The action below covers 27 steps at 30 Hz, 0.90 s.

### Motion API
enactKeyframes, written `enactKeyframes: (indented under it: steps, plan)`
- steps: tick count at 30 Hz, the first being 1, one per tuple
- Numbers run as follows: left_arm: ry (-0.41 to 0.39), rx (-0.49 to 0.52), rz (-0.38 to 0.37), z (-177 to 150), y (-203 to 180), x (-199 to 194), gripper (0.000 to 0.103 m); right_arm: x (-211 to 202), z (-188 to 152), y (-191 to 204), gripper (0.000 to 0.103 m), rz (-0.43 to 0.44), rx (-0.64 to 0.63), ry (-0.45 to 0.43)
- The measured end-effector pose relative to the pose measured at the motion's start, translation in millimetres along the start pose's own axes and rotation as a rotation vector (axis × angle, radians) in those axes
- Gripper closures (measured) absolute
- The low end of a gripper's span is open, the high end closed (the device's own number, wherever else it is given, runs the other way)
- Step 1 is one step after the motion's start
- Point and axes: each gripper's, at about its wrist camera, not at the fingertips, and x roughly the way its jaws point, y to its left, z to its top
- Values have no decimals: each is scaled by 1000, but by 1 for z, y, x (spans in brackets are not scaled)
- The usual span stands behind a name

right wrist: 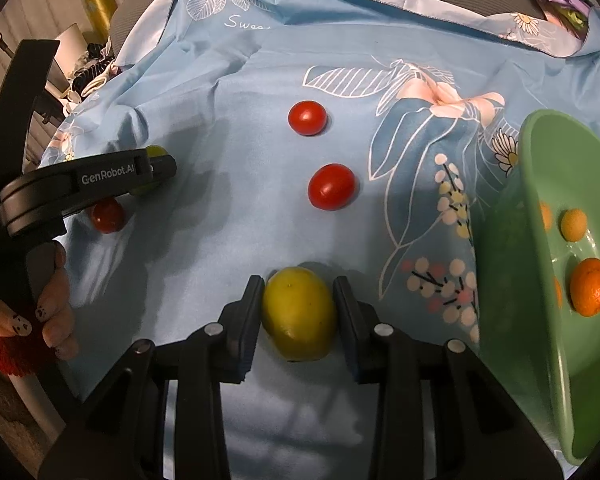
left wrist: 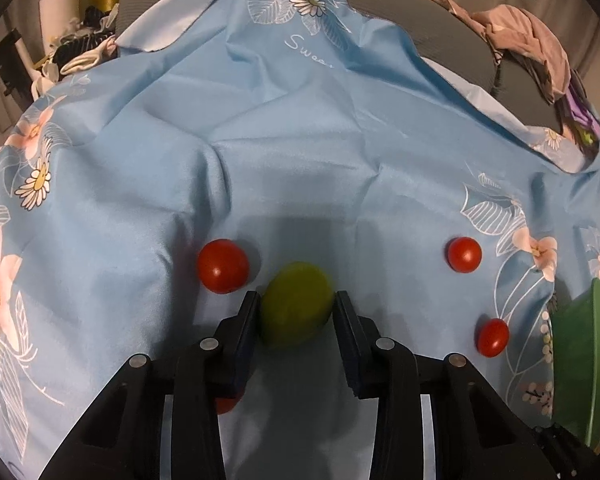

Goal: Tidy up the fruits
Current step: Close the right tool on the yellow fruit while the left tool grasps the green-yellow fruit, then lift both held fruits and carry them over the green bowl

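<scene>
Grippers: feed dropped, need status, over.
Left gripper and right gripper each shut on a yellow-green fruit. Green bowl right. Path clear.

Both grippers matte black plastic; silver round screws seen on right gripper (right wrist: pixel 296 312). "GenRobot.AI" lettered white on left gripper (right wrist: pixel 156 168). Left hand (right wrist: pixel 54 304): dotted nail art, red knitted cuff.

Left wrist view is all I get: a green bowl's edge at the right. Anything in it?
Observer: Yes, the green bowl holds an orange fruit and a smaller yellow one.
Operator: And the right tool?
Observer: The right tool is closed on a yellow-green fruit, beside the bowl.
Operator: Who holds the left tool?
Observer: A hand with painted nails grips its handle.
</scene>
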Motion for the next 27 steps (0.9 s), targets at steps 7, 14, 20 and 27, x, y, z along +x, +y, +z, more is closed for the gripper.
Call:
enactKeyframes:
  steps: [7, 14, 20, 27]
  plan:
    - [-52, -11, -28, -4, 0, -22, 67, -9, 0, 3, 68, 22, -10, -31]
    - [-156, -20, -100, -10, -7, -69, 67, -33, 0, 1, 68, 49, -4, -99]
    - [-226, -3, -178, -19, -19, -105, 67, -64, 1, -10, 68, 76, 28, -188]
    - [-264, 42, -264, -27, -38, -129, 67, -97, -3, -33, 68, 46, 92, -289]
